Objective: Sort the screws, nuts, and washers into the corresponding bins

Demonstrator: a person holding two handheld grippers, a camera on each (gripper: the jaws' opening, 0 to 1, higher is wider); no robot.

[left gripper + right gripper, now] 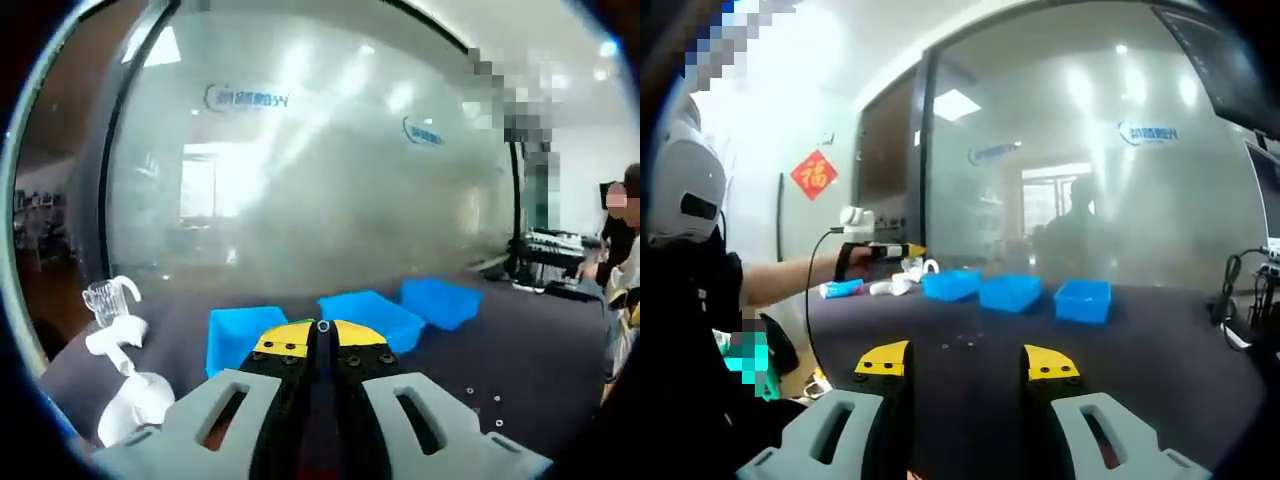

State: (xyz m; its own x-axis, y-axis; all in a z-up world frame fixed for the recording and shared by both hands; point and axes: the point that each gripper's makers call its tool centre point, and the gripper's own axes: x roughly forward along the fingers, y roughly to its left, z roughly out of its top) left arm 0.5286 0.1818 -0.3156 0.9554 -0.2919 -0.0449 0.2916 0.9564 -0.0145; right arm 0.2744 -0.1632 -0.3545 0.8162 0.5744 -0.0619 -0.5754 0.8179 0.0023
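**Bins waiting, parts loose on the table**

Bins are what I am seeing first: three blue ones (370,315) are sitting in a row on the dark table (520,350), just beyond my left gripper (323,327). In the left gripper view its yellow-tipped jaws are pressing together, with a tiny ring-like speck showing at the very tips; I think it may be a washer, but the view is too coarse for me to be sure. A few small pale parts (482,405) are lying scattered on the table to the right of that gripper, apart from the bins. White and clear objects (118,340) are standing at the table's left edge. A frosted glass wall (320,170) is rising behind the table, and a person (625,240) is standing at the far right.

In the right gripper view I am looking along my right gripper (967,360), whose jaws are standing spread wide with nothing between them. The three bins (1010,292) are sitting further back on the table (1160,350), well apart from these jaws. Tiny parts (965,343) are lying on the table between the jaws and the bins. The left gripper (872,248) is coming in from the left, held out over the table's far left end near the white objects (902,285). A red sign (814,174) is hanging on the wall.
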